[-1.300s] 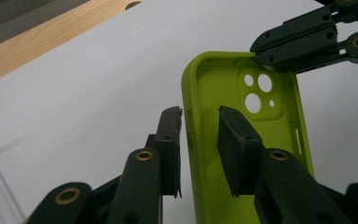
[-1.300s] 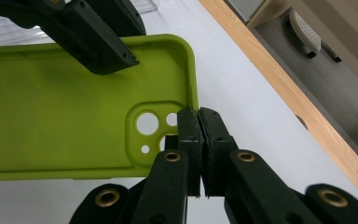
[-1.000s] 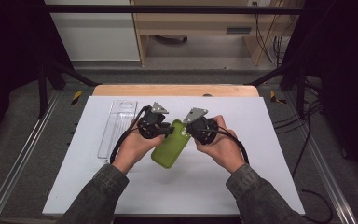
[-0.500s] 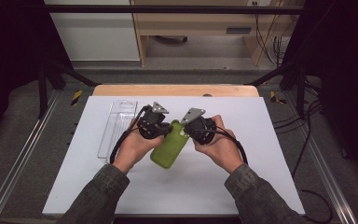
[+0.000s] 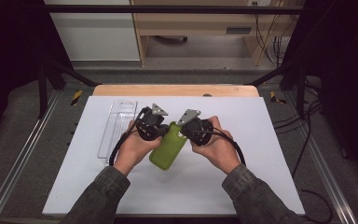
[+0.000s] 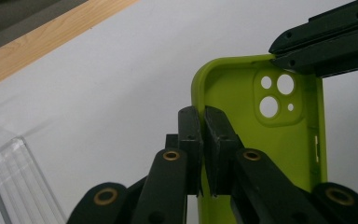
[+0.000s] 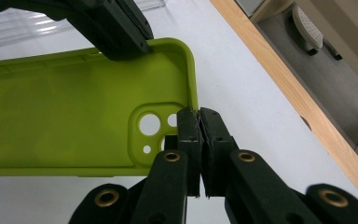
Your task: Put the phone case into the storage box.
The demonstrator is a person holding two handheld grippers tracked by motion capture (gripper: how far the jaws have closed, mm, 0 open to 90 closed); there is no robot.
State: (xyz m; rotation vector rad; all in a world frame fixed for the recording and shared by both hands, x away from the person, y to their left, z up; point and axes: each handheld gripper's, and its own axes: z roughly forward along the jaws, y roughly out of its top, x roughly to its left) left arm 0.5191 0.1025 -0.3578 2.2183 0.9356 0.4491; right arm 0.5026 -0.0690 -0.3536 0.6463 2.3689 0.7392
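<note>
Both tongs (image 6: 204, 126) (image 7: 199, 125) clamped on green phone case (image 5: 168, 147)

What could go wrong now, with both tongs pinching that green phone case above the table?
1. Both tongs, the left tongs and the right tongs, grip only the thin rim of the green phone case, so it could slip out and drop onto the white table.
2. The case looks soft; pulling the two apart might bend or stretch it near the camera cutout.
</note>
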